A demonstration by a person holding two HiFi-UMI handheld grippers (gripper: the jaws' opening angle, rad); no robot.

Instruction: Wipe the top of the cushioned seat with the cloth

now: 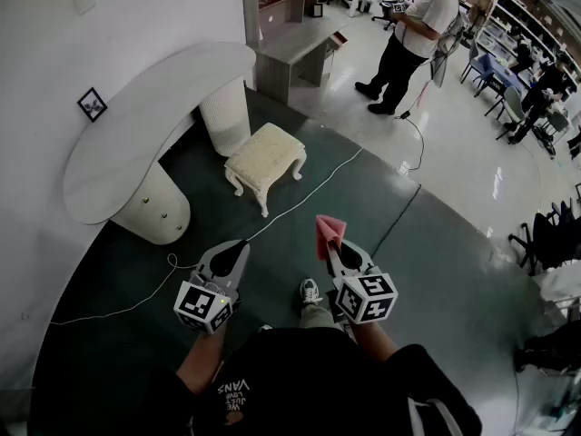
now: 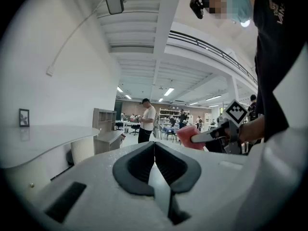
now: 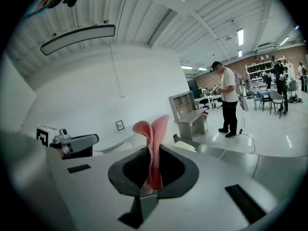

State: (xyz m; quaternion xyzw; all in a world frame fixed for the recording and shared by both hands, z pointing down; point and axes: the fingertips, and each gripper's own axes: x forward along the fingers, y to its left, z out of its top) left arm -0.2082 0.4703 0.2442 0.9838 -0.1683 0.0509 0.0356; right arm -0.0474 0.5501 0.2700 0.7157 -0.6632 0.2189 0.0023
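Zero wiping done so far, to judge from the layout. Shows the pink cloth (image 3: 153,148) pinched upright in the clenched jaws of the right gripper (image 1: 330,246), raised in the air in front of the person. Shows the left gripper (image 2: 155,163) with jaws pressed together on nothing, near the right gripper and about level with it. Places the cushioned seat (image 1: 266,157), cream on carved legs, on the dark floor mat (image 1: 372,193), well ahead of both grippers and beside the curved white bench (image 1: 136,143), its top bare. Leaves, on this reading, the whole approach, the lowering of the cloth onto the cushion, and the wiping strokes themselves.
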